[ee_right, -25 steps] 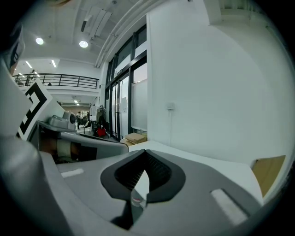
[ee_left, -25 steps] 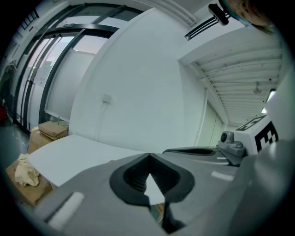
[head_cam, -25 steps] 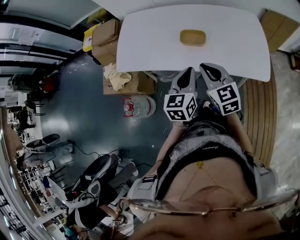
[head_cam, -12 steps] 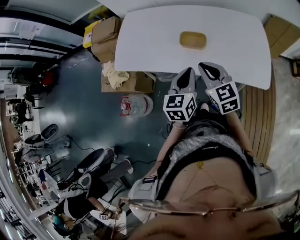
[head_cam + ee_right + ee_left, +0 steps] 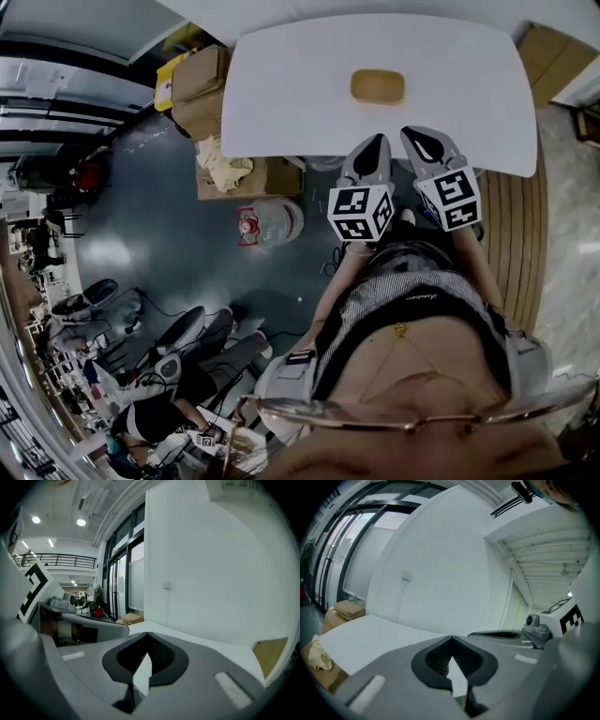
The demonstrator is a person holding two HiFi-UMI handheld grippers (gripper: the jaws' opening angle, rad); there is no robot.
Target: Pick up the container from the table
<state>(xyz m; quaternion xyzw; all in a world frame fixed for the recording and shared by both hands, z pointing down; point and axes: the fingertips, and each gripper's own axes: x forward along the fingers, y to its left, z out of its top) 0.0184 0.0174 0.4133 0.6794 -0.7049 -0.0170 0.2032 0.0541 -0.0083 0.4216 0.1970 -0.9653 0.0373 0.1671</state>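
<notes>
Approach stage, before any grasp. On the floor at left, cardboard boxes [image 5: 200, 75] stand beside the tabletop [image 5: 281, 84], with a crumpled cloth [image 5: 223, 171] on 1 of them. The left gripper [image 5: 378, 142] hovers at the tabletop's near edge, jaws together and empty. The container [image 5: 378, 86], tan and rounded, lies alone mid-tabletop, ahead of both grippers and apart from them; its contents cannot be made out. The right gripper [image 5: 414, 135] is likewise closed on nothing. The next move probably calls for 1 gripper to open and advance to the container's rim.

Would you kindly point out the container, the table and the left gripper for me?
container [image 5: 378, 86], head view, its visible middle.
table [image 5: 281, 94], head view, bare top left of container.
left gripper [image 5: 379, 142], head view, between its fingertips.
</notes>
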